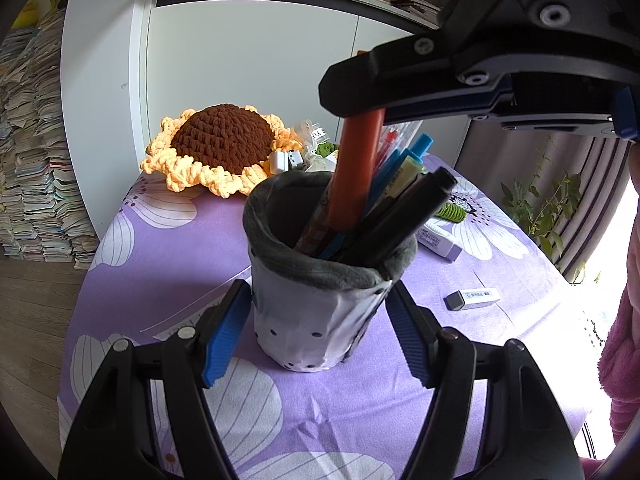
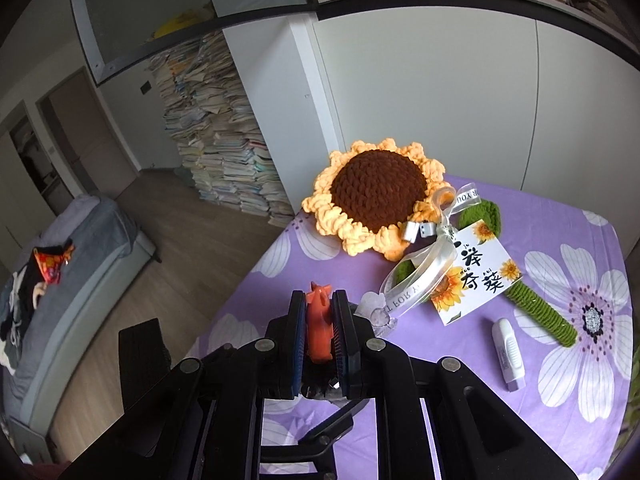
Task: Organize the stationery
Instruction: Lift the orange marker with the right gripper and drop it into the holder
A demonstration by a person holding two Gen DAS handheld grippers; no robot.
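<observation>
A white fabric pen holder (image 1: 304, 316) with a grey lining stands on the purple flowered tablecloth (image 1: 168, 248). Several pens lean inside it, among them a black marker (image 1: 404, 216) and blue pens (image 1: 400, 164). My left gripper (image 1: 316, 300) is shut on the holder, a blue pad pressing each side. From above, my right gripper (image 1: 352, 88) is shut on a thick orange pen (image 1: 356, 168) whose lower end is inside the holder. In the right wrist view the orange pen (image 2: 319, 328) sits upright between that gripper's (image 2: 319, 300) closed pads.
A crochet sunflower (image 2: 376, 196) with a green stem, a ribbon and a card (image 2: 472, 276) lies at the back of the table. A white correction tape (image 2: 509, 354) and two erasers (image 1: 472, 299) (image 1: 438, 242) lie on the cloth. A pink sleeve (image 1: 624, 320) is at the right edge.
</observation>
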